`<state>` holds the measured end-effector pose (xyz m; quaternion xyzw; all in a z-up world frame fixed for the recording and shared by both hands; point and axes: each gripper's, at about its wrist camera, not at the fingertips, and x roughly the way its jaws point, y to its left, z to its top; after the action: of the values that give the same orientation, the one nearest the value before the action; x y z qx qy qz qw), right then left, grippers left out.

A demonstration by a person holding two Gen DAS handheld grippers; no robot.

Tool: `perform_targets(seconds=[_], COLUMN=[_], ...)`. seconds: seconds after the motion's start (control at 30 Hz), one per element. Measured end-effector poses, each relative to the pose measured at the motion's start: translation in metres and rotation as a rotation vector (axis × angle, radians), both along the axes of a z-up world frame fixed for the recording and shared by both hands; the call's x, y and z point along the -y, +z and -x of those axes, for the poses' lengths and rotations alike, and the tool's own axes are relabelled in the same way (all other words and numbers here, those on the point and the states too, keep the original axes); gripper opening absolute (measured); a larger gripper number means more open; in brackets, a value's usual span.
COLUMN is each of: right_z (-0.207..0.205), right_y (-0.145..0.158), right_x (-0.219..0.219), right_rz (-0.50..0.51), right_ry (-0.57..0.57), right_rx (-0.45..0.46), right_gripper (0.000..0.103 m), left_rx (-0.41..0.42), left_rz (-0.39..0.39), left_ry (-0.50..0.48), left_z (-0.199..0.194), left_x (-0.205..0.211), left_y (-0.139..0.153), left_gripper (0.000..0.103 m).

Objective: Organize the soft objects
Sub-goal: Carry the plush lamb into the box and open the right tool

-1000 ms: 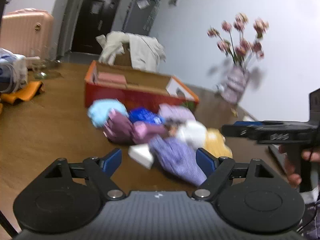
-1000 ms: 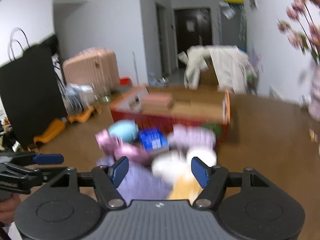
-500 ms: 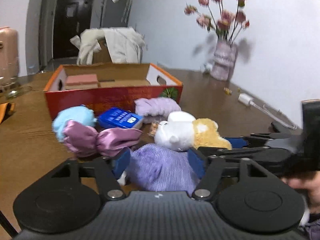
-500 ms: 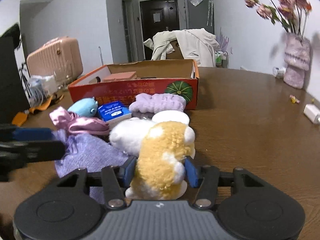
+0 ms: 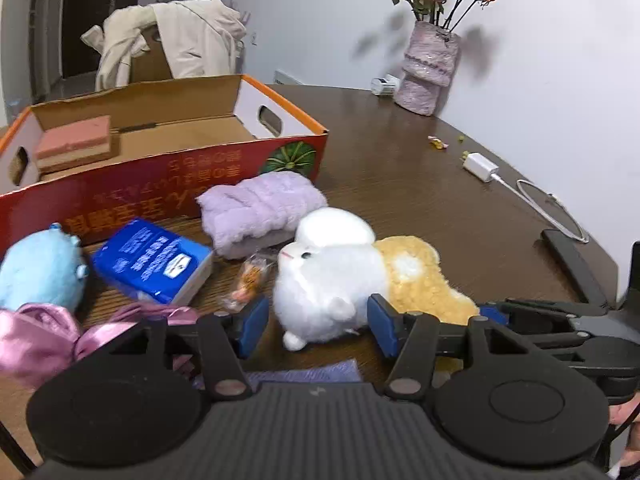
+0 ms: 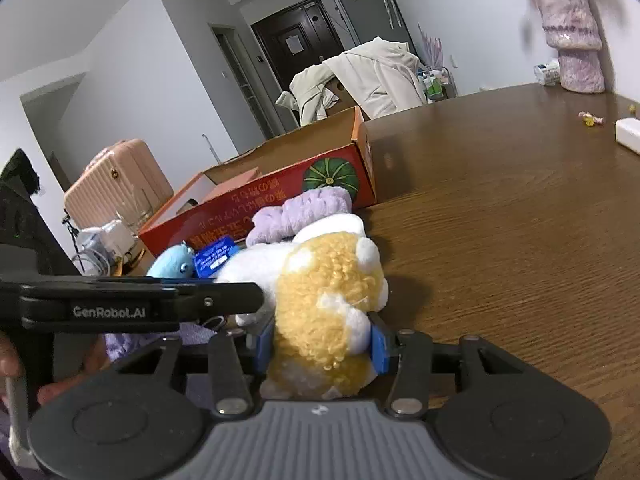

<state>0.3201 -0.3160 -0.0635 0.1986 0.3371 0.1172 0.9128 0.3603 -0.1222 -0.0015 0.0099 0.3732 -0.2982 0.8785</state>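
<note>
a lived-in home. far behind the brown wooden dining table [image 6: 500, 216] stand a dark front door [image 6: 298, 40], a pink hard-shell suitcase [image 6: 120, 182] and a cream coat draped over a chair [image 5: 176, 40]. a vase of dried roses [image 5: 430, 60] sits at the right.

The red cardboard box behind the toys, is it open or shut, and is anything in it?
Open: the red cardboard box has its top uncovered, showing its brown floor. Only a pink sponge block lies inside, at its left end.

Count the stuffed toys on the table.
2: a blue toy at left near the box, and a white-and-yellow toy between both grippers. Others may be hidden.
</note>
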Motion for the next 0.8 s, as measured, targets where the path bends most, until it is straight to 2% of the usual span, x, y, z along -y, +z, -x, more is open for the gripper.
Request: perform_targets(seconds=[0.27, 0.43, 0.6, 0.8], right_z=[-0.002, 0.001, -0.004, -0.058], right_y=[-0.001, 0.022, 0.048, 0.086], right_x=[0.009, 0.007, 0.009, -0.001], right_rz=[-0.046, -0.022, -0.025, 0.077], right_ry=[0.008, 0.024, 0.058, 0.108], right_rx=[0.013, 0.085, 0.157, 0.24], right_gripper=[0.045, 0.045, 0.045, 0.045], left_rx=[0.017, 0.046, 0.135, 0.147], left_rz=[0.024, 0.055, 0.085, 0.121], left_ry=[-0.022, -0.012, 0.009, 0.051], left_z=[-0.003, 0.002, 0.007, -0.046], left_x=[0.008, 0.003, -0.003, -0.01], left_y=[0.007, 0.027, 0.056, 0.086], left_gripper=[0.056, 0.054, 0.054, 0.052])
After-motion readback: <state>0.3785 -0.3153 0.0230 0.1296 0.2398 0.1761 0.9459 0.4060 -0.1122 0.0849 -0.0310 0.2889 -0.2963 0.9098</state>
